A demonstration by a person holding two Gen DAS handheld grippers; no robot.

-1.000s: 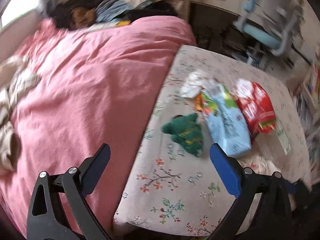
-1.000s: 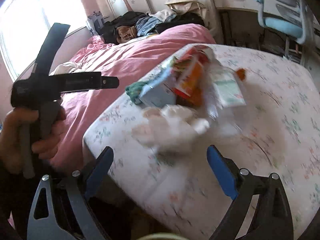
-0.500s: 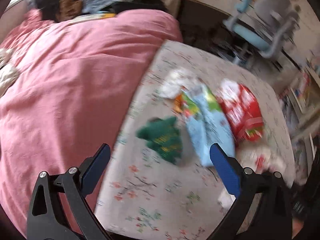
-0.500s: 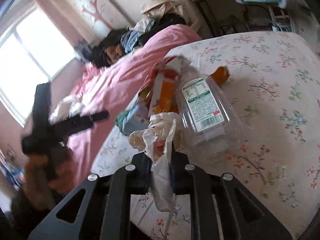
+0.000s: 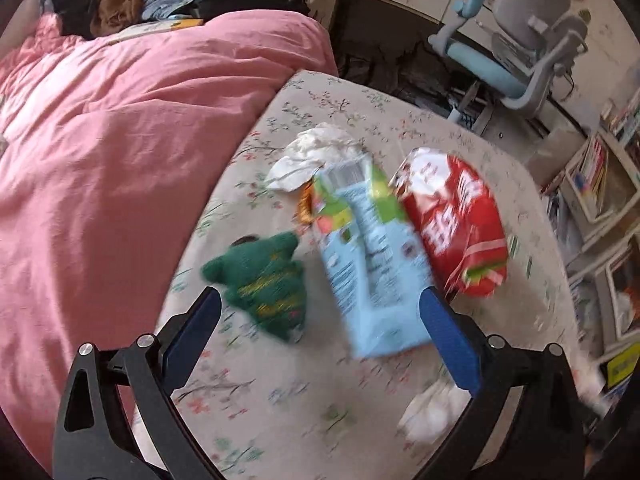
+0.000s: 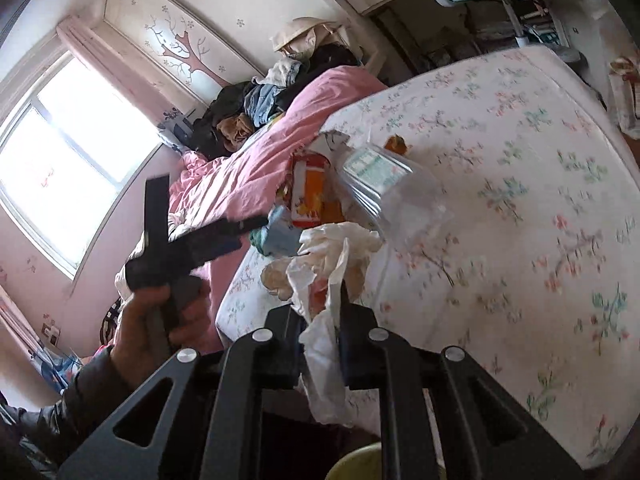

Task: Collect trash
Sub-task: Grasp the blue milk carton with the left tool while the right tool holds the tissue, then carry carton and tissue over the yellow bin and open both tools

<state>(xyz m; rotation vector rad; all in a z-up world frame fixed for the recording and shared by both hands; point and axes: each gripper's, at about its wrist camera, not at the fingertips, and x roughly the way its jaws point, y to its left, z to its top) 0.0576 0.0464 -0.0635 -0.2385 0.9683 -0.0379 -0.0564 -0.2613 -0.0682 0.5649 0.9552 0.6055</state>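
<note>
Toy tree [image 5: 264, 284] left of pouch [image 5: 372, 268], both on mattress [image 5: 288, 396]

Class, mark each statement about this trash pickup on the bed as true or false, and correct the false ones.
1. The right gripper is shut on a crumpled white wrapper. True.
2. The left gripper holds the red snack bag. False: it is open and holds nothing.
3. The green knitted item lies on the pink duvet. False: it lies on the floral sheet.
4. The light blue packet lies beside the red snack bag. True.
</note>
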